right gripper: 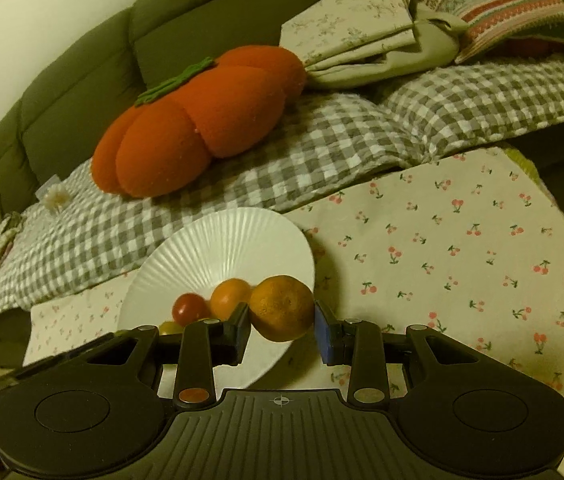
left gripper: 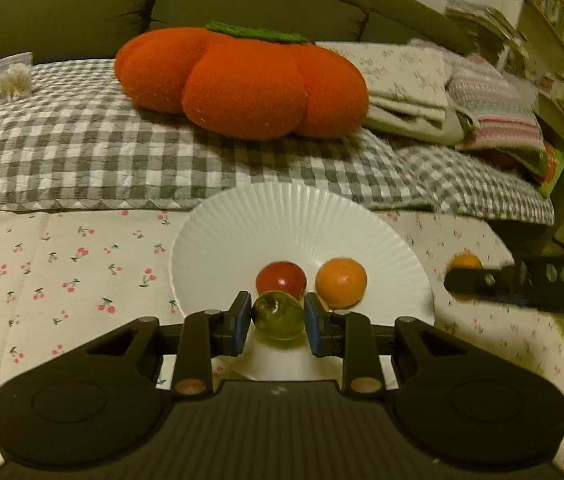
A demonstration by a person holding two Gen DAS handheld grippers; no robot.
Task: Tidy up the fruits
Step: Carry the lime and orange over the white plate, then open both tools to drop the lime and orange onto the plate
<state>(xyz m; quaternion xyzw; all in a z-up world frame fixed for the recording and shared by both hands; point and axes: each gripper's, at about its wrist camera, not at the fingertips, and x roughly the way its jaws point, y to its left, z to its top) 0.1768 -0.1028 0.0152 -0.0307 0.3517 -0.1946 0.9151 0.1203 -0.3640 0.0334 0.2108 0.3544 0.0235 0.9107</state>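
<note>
A white ribbed plate (left gripper: 302, 220) lies on the cherry-print cloth and holds a red fruit (left gripper: 281, 278) and an orange fruit (left gripper: 341, 282). My left gripper (left gripper: 277, 316) is shut on a yellow-green fruit (left gripper: 277, 315) just over the plate's near rim. My right gripper (right gripper: 282, 316) is shut on a larger orange (right gripper: 282, 307) over the plate's (right gripper: 221, 240) right edge. The red fruit (right gripper: 189, 307) and the orange fruit (right gripper: 230, 296) show behind it. The right gripper also shows from the side in the left wrist view (left gripper: 482, 280), with its orange (left gripper: 466, 262).
A big orange pumpkin cushion (left gripper: 241, 80) lies on a grey checked blanket (left gripper: 81, 148) behind the plate. Folded cloths (left gripper: 422, 88) are stacked at the back right. A dark green sofa (left gripper: 161, 0) is behind. The cherry-print cloth (right gripper: 462, 240) spreads to the right.
</note>
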